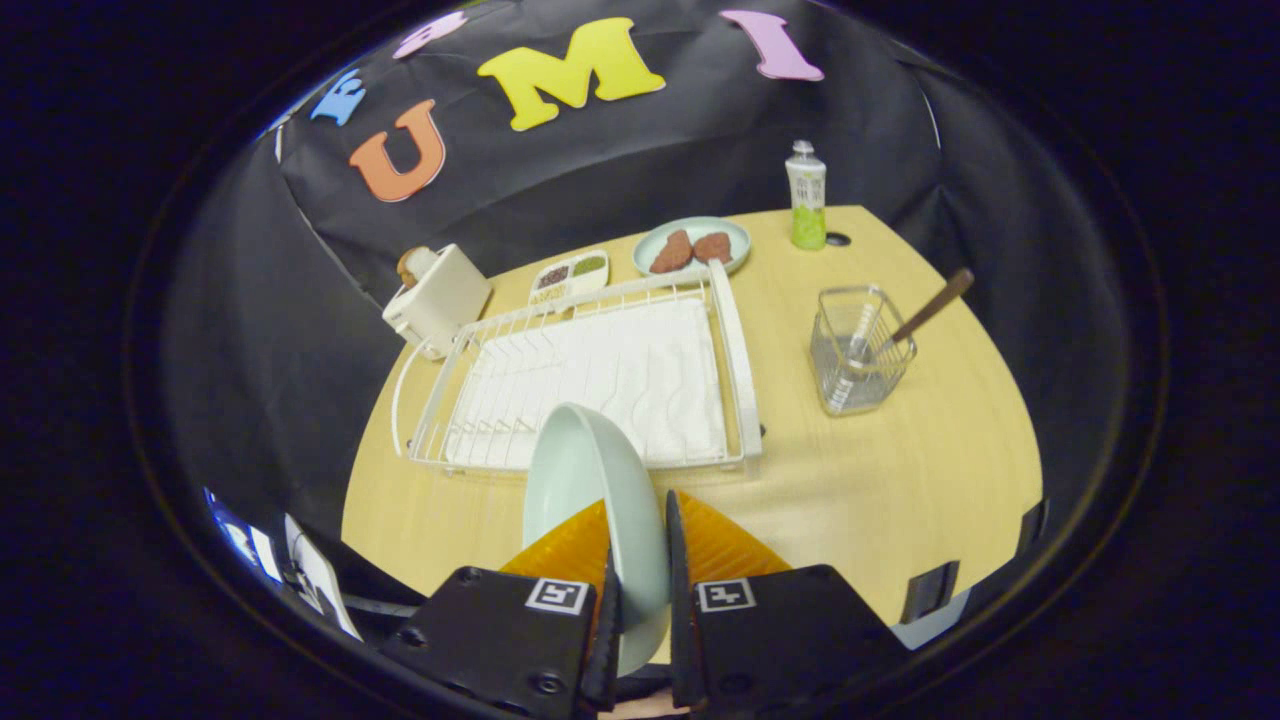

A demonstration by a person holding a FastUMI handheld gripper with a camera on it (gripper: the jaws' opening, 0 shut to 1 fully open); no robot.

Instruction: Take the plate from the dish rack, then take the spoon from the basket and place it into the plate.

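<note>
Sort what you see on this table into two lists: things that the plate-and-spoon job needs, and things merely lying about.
Needed for the job:
- gripper, shut on the pale green plate
- white dish rack, now without the plate
- wire basket
- wooden-handled spoon, standing in the basket

Lying about:
- green bottle
- plate of brown food
- divided snack tray
- white appliance

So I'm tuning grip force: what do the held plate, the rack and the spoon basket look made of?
The pale green round plate, clamped between the tongs, looks like glazed ceramic or melamine: smooth, soft sheen. The white wire dish rack seems coated metal: thin, evenly white rods. The clear square basket holding the brown-handled spoon looks like transparent plastic.
</note>
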